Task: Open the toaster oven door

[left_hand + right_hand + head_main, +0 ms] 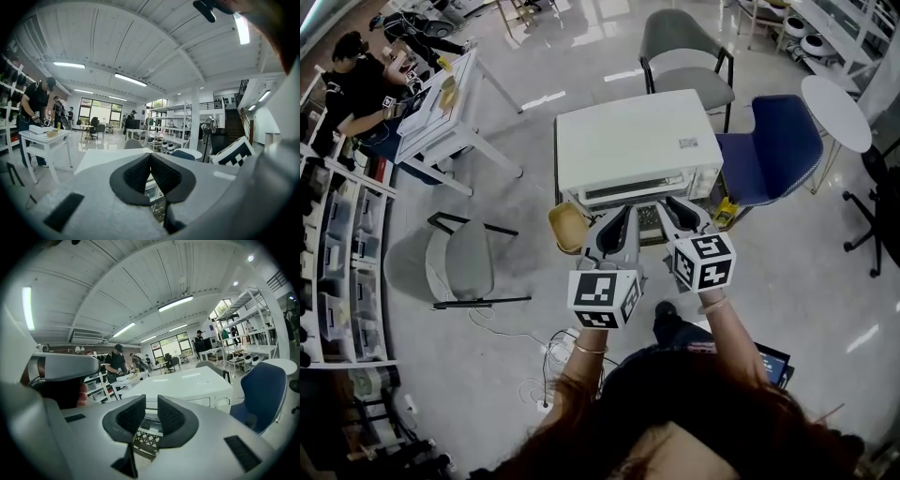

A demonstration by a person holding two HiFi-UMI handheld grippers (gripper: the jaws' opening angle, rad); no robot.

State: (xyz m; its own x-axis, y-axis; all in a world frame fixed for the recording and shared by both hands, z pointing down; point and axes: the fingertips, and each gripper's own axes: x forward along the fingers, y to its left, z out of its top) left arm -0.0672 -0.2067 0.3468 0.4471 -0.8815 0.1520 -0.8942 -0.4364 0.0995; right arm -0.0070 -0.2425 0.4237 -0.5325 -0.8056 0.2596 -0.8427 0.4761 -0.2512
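The white toaster oven stands on a low stand straight ahead, its front facing me; its glass door strip shows below the top. Both grippers hover side by side just in front of that front. My left gripper is shut, pads touching, with nothing in it. My right gripper has a narrow gap between its pads and nothing in it; the oven and its knob lie just beyond. A dark wire grid shows under the jaws. I cannot tell how the door stands.
A blue chair stands right of the oven, a grey chair behind it, and a round white table farther right. A yellow dish sits at the stand's left. Another grey chair and a white desk with a person are left.
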